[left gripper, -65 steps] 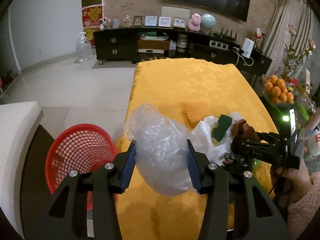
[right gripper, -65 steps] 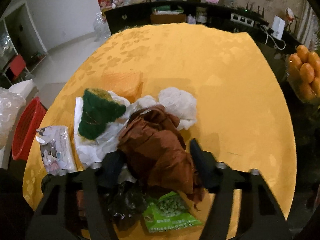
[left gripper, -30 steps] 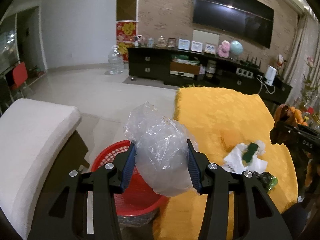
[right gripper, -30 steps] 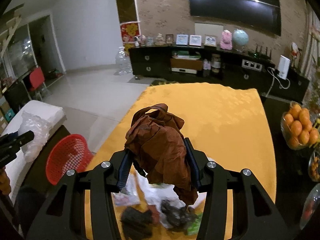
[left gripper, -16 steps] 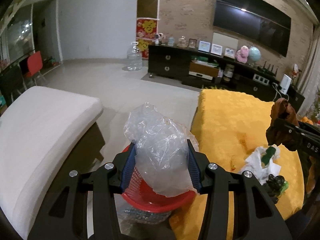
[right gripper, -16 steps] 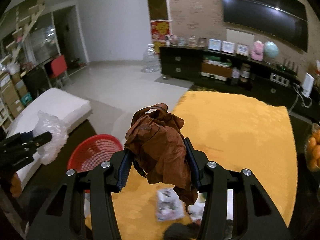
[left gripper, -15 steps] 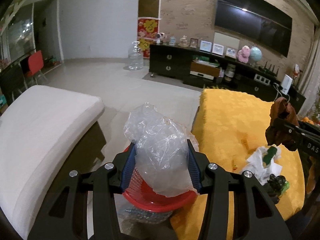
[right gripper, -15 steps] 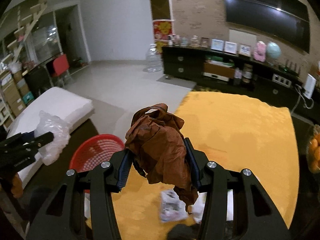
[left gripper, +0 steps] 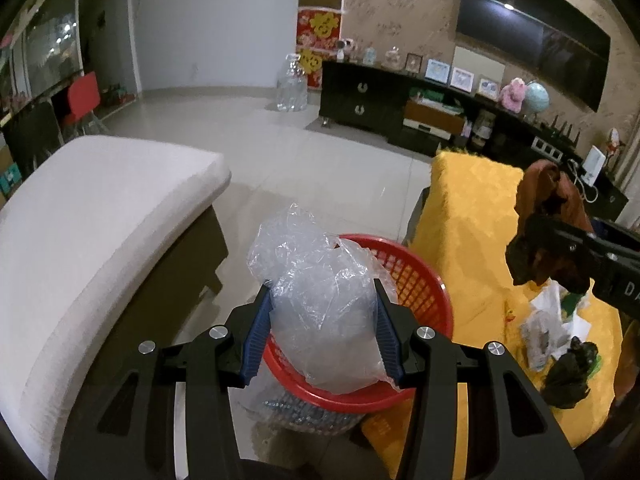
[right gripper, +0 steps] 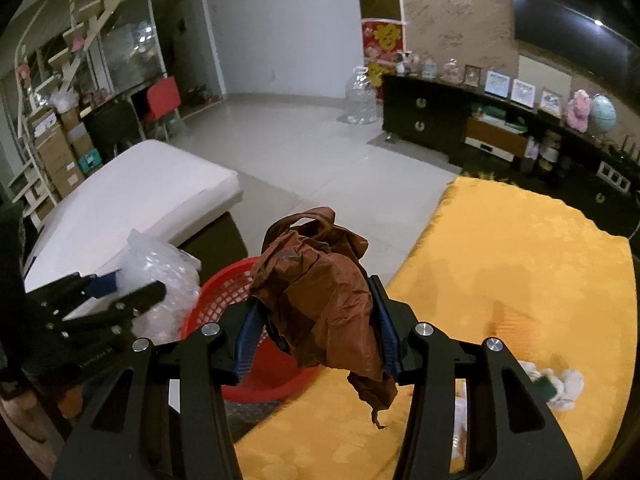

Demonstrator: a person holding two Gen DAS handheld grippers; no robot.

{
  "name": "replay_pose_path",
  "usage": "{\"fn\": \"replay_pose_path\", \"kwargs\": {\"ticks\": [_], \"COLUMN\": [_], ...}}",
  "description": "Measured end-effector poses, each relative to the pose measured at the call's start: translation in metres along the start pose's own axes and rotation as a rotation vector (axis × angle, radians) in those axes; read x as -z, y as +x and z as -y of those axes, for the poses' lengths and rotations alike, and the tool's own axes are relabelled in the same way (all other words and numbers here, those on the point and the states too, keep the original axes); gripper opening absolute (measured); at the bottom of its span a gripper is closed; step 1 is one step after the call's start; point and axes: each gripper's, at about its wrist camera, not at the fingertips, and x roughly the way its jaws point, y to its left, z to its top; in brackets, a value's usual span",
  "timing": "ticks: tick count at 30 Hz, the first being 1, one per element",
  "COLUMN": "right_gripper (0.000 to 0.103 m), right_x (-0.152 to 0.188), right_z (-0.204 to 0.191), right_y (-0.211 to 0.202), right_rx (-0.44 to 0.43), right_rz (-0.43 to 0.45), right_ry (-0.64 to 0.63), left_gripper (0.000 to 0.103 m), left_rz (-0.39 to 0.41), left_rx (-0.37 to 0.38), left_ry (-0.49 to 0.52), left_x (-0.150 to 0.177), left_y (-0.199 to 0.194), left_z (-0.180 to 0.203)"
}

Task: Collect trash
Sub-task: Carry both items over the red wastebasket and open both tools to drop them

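My left gripper (left gripper: 320,334) is shut on a crumpled clear plastic bag (left gripper: 320,304) and holds it right above the red mesh basket (left gripper: 416,280). My right gripper (right gripper: 316,332) is shut on a crumpled brown plastic bag (right gripper: 320,292) and holds it in the air over the basket's (right gripper: 224,296) right rim, at the edge of the yellow table (right gripper: 520,260). In the left wrist view the right gripper (left gripper: 552,256) with the brown bag (left gripper: 548,192) is at the right. In the right wrist view the left gripper (right gripper: 120,292) with the clear bag (right gripper: 160,268) is at the left.
More trash lies on the yellow tablecloth (left gripper: 472,208): white tissue (left gripper: 560,308), a black bag (left gripper: 568,372) and a printed wrapper (left gripper: 538,338). A white cushioned bench (left gripper: 80,216) stands left of the basket. Tiled floor (left gripper: 320,152) and a dark TV cabinet (left gripper: 400,108) lie beyond.
Both grippers have swung left from the table's trash pile to the basket, each still holding its bag. The left one is now over the basket, the right one close beside it.
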Motion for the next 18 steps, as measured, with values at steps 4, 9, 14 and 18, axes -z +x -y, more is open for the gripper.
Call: {"fn": "replay_pose_path", "kwargs": {"ticks": [4,9,14,18], "right_gripper": [0.048,0.048,0.049,0.052], "right_x": [-0.004,0.0,0.003,0.003], "right_z": [-0.012,-0.021,-0.024,-0.023], "right_y": [0.021,0.044,0.068,0.08], "right_rx": [-0.02,-0.035,-0.048,-0.059], "right_rz": [-0.031,-0.074,-0.128,-0.152], "right_ry": [-0.016,-0.024,-0.03,-0.03], "left_gripper": [0.045,0.045,0.045,0.047], "left_rz": [-0.032,-0.067,-0.095,-0.11], "left_rx": [-0.004,-0.012,-0.012,-0.008], "left_ry": [-0.015,-0.025,-0.026,-0.03], "left_x": [0.005,0.01,0.015,0.016], "left_y": [0.013,0.026,0.036,0.044], "left_z": [-0.007,-0.01,-0.01,-0.008]}}
